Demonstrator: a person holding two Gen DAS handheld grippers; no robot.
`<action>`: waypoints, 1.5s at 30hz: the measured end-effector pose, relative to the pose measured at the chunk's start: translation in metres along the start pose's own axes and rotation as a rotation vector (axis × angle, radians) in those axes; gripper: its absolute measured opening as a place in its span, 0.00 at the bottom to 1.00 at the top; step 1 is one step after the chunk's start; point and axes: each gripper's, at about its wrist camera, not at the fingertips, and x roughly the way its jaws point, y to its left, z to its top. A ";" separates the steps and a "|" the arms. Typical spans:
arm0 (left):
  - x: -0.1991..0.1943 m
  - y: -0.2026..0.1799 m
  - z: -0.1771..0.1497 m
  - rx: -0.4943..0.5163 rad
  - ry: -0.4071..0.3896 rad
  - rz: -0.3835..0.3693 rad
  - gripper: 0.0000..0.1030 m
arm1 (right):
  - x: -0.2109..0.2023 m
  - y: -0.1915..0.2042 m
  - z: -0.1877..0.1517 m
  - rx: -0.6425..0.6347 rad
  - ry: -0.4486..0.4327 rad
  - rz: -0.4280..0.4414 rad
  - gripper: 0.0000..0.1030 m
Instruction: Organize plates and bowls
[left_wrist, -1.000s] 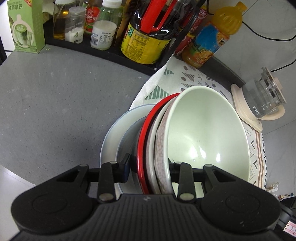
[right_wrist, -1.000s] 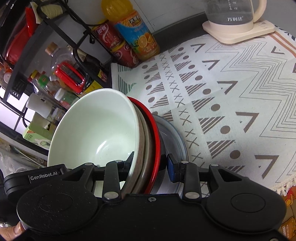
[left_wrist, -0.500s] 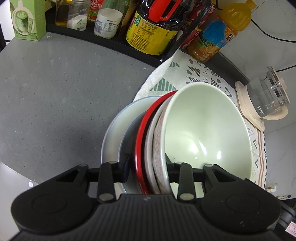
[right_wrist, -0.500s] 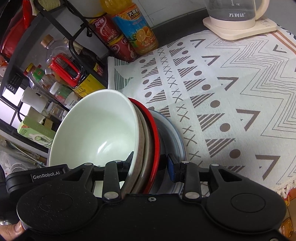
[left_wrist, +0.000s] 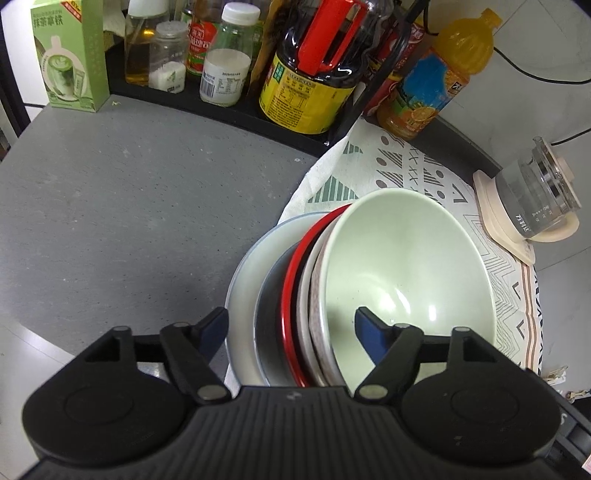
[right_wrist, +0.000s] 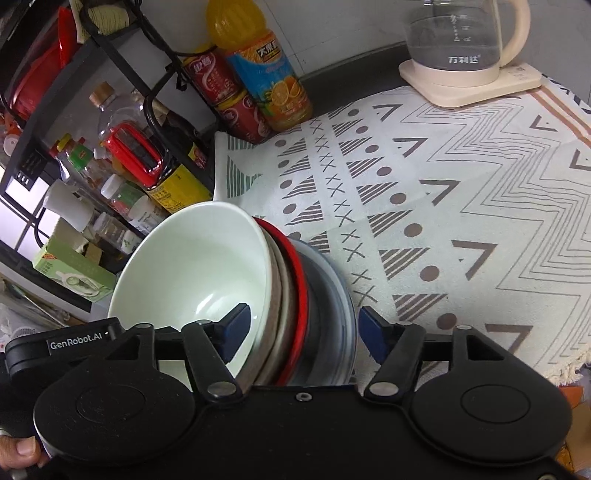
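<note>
Left gripper (left_wrist: 291, 328): fingers are standing wide apart, straddling the near edge of a nested stack of dishes without touching it. Right gripper (right_wrist: 301, 328): fingers are likewise spread apart on either side of the same stack, one blue pad (right_wrist: 236, 323) sitting inside the top bowl, clear of its wall.

Stack, counted from the top: one pale green bowl (left_wrist: 406, 269), one speckled beige bowl (left_wrist: 314, 295), one red-rimmed bowl (left_wrist: 291, 280), one dark grey bowl (left_wrist: 269, 310), one light grey plate (left_wrist: 247, 266) at the base. Five pieces in all. The stack is resting at the edge of a patterned cloth (right_wrist: 461, 206), partly over the grey table (left_wrist: 110, 206); whether it is tilting or the cameras are cannot be told.

Readable writing: the left gripper's body, seen in the right wrist view, is carrying "GenRobot.AI" (right_wrist: 75, 345). One glass kettle (right_wrist: 465, 40) on a cream base is showing "万利达". One green carton (left_wrist: 68, 55) is reading "抹茶拿铁". One orange juice bottle (right_wrist: 262, 70) is bearing large characters, only partly legible. Two red cans (right_wrist: 225, 99) are stacking beside it, the text too distorted to read. One dark sauce bottle (left_wrist: 314, 74) with a red handle is wearing a yellow label, the print too small. A black rack (right_wrist: 122, 48) is holding further bottles, not countable with confidence.
</note>
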 end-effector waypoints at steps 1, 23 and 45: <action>-0.003 -0.001 -0.001 0.006 -0.007 0.005 0.78 | -0.003 -0.001 -0.001 0.001 -0.006 -0.001 0.71; -0.071 -0.037 -0.069 0.204 -0.155 0.065 1.00 | -0.109 -0.040 -0.039 -0.051 -0.206 -0.132 1.00; -0.123 -0.043 -0.104 0.342 -0.254 -0.054 1.00 | -0.169 -0.046 -0.075 -0.071 -0.312 -0.186 1.00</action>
